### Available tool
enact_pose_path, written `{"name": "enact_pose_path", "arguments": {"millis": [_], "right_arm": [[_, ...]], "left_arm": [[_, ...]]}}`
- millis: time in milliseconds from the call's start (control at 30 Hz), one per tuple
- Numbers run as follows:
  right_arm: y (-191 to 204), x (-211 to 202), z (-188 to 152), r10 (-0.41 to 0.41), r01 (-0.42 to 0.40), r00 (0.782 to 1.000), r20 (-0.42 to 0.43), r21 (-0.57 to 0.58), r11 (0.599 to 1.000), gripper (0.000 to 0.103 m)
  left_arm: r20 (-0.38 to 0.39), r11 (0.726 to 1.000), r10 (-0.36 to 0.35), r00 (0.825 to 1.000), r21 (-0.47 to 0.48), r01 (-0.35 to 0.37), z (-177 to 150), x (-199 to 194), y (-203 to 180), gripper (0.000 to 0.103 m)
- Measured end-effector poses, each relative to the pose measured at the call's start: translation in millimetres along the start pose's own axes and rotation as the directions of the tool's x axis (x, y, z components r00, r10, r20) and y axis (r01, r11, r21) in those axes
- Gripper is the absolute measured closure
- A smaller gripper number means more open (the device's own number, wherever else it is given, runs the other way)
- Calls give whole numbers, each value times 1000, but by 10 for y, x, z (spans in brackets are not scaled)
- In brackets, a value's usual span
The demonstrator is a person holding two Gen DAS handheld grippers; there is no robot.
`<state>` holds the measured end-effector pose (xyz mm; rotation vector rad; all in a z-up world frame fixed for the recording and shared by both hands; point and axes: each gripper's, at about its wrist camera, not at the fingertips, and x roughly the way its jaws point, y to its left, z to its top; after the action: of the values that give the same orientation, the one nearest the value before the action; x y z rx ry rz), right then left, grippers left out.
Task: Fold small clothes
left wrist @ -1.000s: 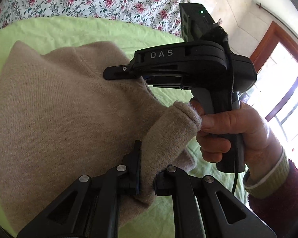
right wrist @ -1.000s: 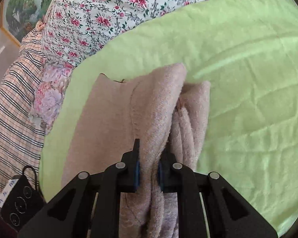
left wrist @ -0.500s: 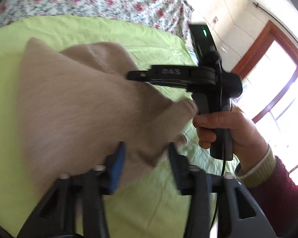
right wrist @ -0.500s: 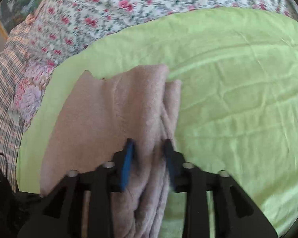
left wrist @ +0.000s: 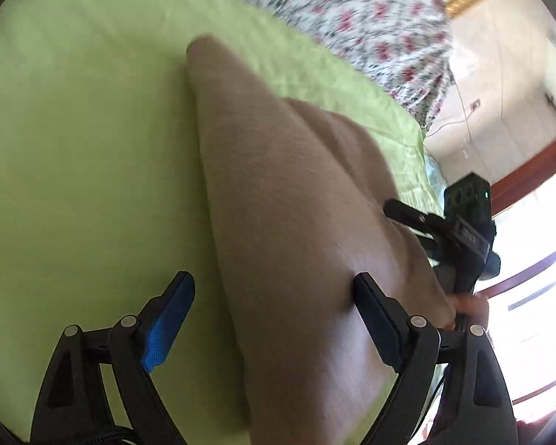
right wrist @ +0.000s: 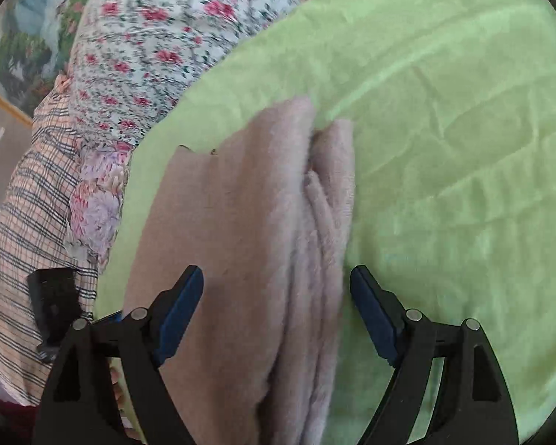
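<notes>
A beige knit garment (left wrist: 296, 222) lies folded on a green cloth (left wrist: 74, 148); it also shows in the right wrist view (right wrist: 241, 241), with stacked folded edges along its right side. My left gripper (left wrist: 274, 293) is open, its jaws wide apart over the garment's near end, holding nothing. My right gripper (right wrist: 276, 285) is open, its jaws either side of the garment's folded edge, holding nothing. The right gripper also shows in the left wrist view (left wrist: 459, 230) at the garment's right side.
A floral bedspread (right wrist: 174, 37) lies beyond the green cloth (right wrist: 444, 148). A plaid fabric (right wrist: 26, 230) is at the left. A black device (right wrist: 53, 296) sits near the left jaw. A window with a wooden frame (left wrist: 530, 185) is at the right.
Both grippers have opened and let go of the garment, which has dropped onto the green cloth. The left gripper has swung to view the garment from its left side.
</notes>
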<state>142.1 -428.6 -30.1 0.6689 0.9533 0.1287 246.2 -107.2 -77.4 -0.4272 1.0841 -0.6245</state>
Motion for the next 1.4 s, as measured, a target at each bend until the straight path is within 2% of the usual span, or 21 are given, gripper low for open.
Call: {"name": "enact_pose_path", "arguments": {"millis": [100,133,167,200,233,300,400,467,567,700,833,933,967,1000,1033,1100,1133,1200,1267,1367,1400], "right_arm": [[40,61,43,-5,4,1000,-22,-21,1000,22],[52,77,50,-16,15,999,-28,-33,999,28],[81,107,46,-31,29,999,-39,-46,999,34],[77,137,57,-26,24,999,-47,-41,999,49],[53,172,41,6,-7,998,-57,-7,1000,61],[92,173,7,6,-6,999,-41,-3,1000,67],[280,92,-78,22,-22,1000,0,-11,1000,71],[462,79,-162,44,-44,999,13,-29,999,72],[813,198,-353,120,-120,993,2,-56,991,72],[1210,511,-580,225,-227,974,-40,-75,971,72],[1563,941,-817,272,-283,956,-107,-103,954,72],[1612,1260,-971,227,-242,963,-148,-96,965,72],[1611,1315,-1015,193,-209,971,-145,-110,972,71],[1593,1306,-1031,201,-216,970,-135,-106,971,70],[1575,1286,-1024,207,-221,969,-133,-98,970,67],[1559,1236,-999,170,-184,976,-140,-101,978,58],[1569,1204,-982,132,-149,982,-137,-118,982,49],[1596,1097,-931,55,-71,993,-101,-162,984,39],[1629,953,-809,-2,-1,1000,-17,-178,984,39],[1664,918,-617,25,-21,999,23,-175,984,40],[1691,951,-560,28,-24,999,17,-178,984,47]], "left_arm": [[-35,995,-89,995,-50,87,161,234,141,10],[-21,994,-98,995,-39,97,216,271,144,12],[-17,995,-97,995,-25,97,226,271,135,17],[-17,996,-92,996,-4,92,250,297,112,36],[-25,996,-92,995,5,92,251,323,95,40],[-15,996,-78,997,34,79,231,316,99,53],[-1,993,-81,997,81,81,156,124,30,61],[14,993,-78,997,94,76,108,-72,2,62],[54,992,-35,998,126,28,11,-469,18,62],[106,994,26,994,107,-37,-202,-1170,288,62],[132,990,98,987,85,-109,-386,-1583,564,61],[117,985,161,980,41,-167,-546,-1590,886,58],[110,984,173,979,29,-177,-590,-1563,961,54],[111,984,176,978,13,-178,-629,-1548,1036,51],[123,987,160,979,-4,-161,-648,-1555,1081,50],[145,991,133,980,-18,-132,-630,-1591,1093,43],[156,990,143,977,-18,-142,-617,-1598,1088,41],[173,986,166,971,-16,-166,-571,-1613,1099,35],[196,983,184,963,-28,-182,-547,-1648,1137,29],[244,978,206,948,-78,-192,-483,-1714,1206,27],[253,978,203,946,-98,-183,-466,-1742,1264,27]]}}
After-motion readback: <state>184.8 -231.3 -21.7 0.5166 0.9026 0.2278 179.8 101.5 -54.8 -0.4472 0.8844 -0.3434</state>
